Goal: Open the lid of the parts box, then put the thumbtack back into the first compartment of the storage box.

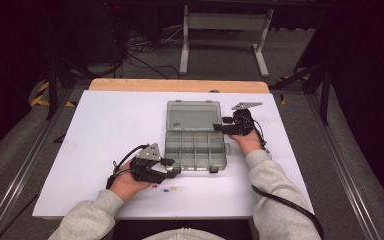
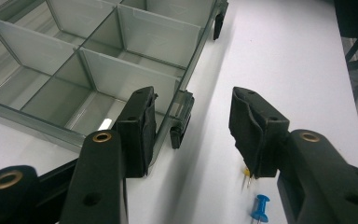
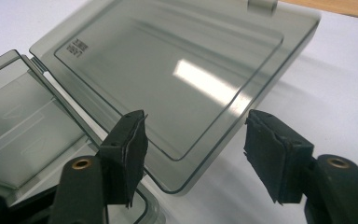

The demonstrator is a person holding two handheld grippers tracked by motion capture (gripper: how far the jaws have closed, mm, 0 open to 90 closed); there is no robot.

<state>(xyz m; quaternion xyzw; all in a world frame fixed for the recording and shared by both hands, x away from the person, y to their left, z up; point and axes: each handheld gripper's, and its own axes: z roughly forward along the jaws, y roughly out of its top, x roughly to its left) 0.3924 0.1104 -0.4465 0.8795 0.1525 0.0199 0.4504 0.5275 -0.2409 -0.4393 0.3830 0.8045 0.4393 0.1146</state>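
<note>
Centrally on the white worktop [image 1: 110,130] sits a smoky clear plastic compartment box [image 1: 196,149], its base split by dividers into two rows of small cells. Its hinged lid [image 1: 193,116] is swung fully back and lies flat on the far side of the base. A dark latch [image 2: 182,122] hangs from the front wall near one corner.

At that front-left corner is the left hand-held gripper [image 2: 193,133]. Its jaws stand apart: one pad is at the box's front wall by the latch, though whether it touches I cannot tell, while the other pad hangs over bare worktop, clamping nothing.

At the right edge of the lid is the right hand-held gripper [image 3: 193,158], its jaws also apart and straddling the lid's rounded corner without pressing on it.

Just in front of the box, near the left hand-held gripper, lie a few pushpins: a blue pushpin [image 2: 260,207], a yellow pushpin [image 2: 247,175] partly hidden behind the jaw, and a red pushpin [image 1: 154,186] seen from above.

Beyond the worktop is a grey carpeted floor [image 1: 220,62] with a white frame leg [image 1: 184,42] and tangled cables [image 1: 140,47].
</note>
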